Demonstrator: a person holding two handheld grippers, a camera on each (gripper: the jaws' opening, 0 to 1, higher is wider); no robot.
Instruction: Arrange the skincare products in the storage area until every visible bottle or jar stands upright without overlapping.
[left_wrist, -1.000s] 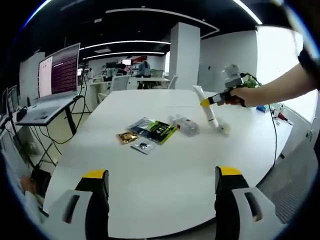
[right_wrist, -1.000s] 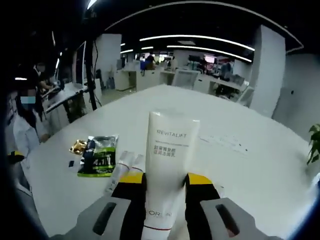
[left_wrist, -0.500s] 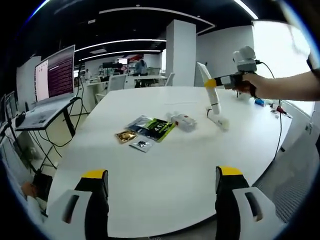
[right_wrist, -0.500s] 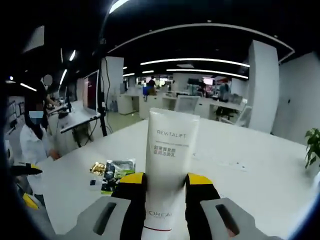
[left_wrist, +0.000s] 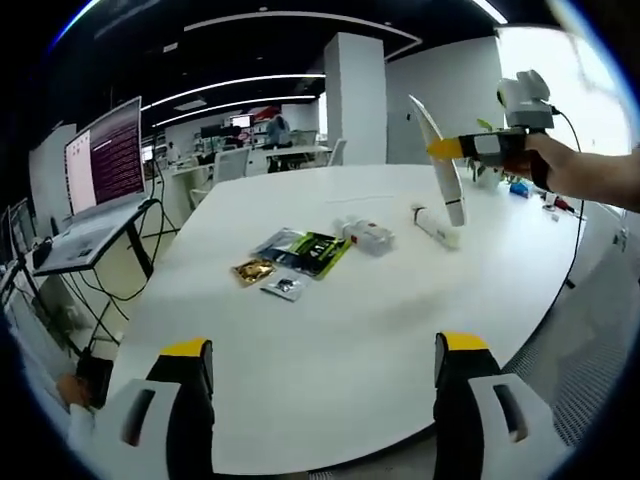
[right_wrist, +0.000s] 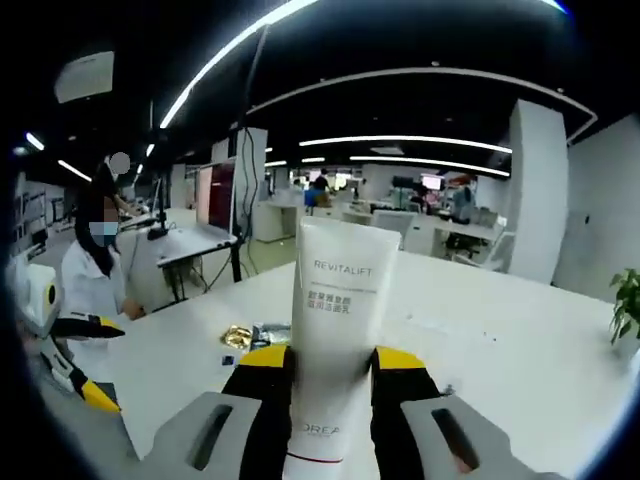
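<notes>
At centre frame my right gripper (right_wrist: 331, 368) clamps the white tube (right_wrist: 338, 320); lower down, my left gripper (left_wrist: 320, 362) gapes wide.

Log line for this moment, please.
right claw: shut on white tube, held above table | left claw: open, empty | second tube, sachets: lying flat
</notes>
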